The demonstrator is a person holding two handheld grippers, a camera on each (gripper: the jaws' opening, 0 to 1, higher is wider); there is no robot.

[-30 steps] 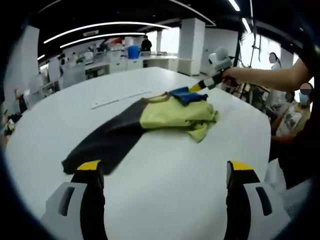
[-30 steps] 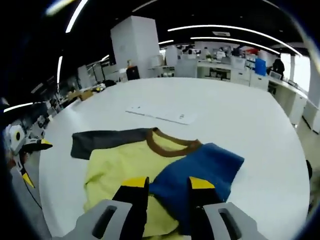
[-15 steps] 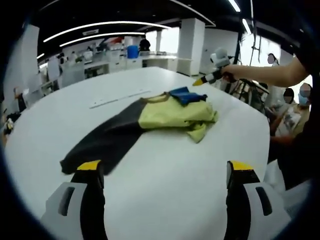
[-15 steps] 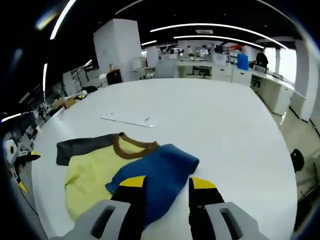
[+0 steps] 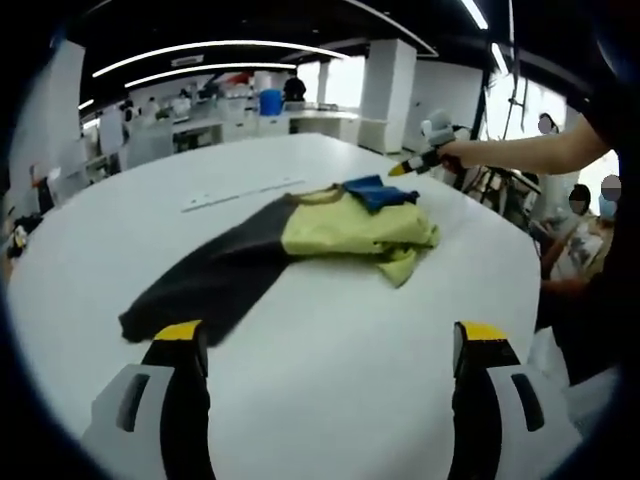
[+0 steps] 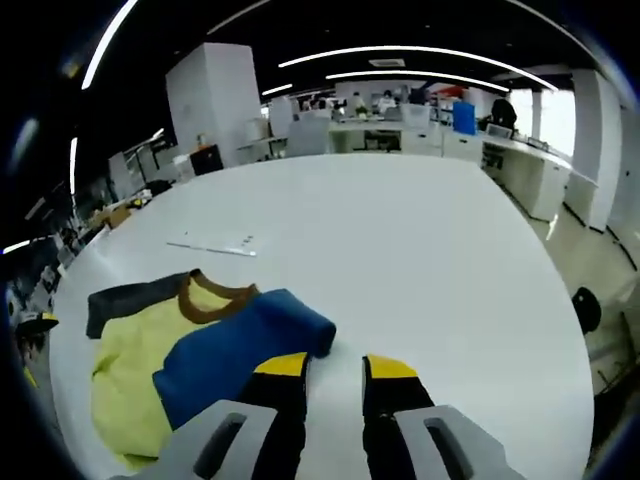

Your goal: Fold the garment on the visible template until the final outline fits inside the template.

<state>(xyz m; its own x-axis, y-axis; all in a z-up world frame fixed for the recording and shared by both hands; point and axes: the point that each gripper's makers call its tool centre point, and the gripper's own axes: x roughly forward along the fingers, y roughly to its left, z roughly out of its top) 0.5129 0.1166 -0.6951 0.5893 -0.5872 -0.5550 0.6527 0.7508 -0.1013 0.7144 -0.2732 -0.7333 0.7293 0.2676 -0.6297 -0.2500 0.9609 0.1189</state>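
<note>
On the white worktop, toward its far side in the left gripper view, the garment is seen lying as a loose heap: a yellow body bunched into soft folds, a dark grey sleeve stretched flat toward the camera, and a blue sleeve folded over on top beside the brown collar. It is judged to be light, limp knit cloth that will sag and drag rather than hold a shape, so it should be taken at hems, cuffs or shoulder seams, with both layers pinched together at an edge and not in the middle of a panel. The left gripper is held low near the grey cuff, its fingers spread wide with nothing between them. The right gripper is seen just beside the blue sleeve's end, its fingers drawn close with a narrow gap that appears empty; whether cloth is touched cannot be told for sure. In the left gripper view the same tool is seen small, beyond the garment, held by a person's arm. A long pale strip lies well apart from the cloth on the worktop; whether it belongs to the template cannot be made out, and no template outline can be traced. The garment's underside, its lower hem and the yellow layers under the blue sleeve are hidden.
</note>
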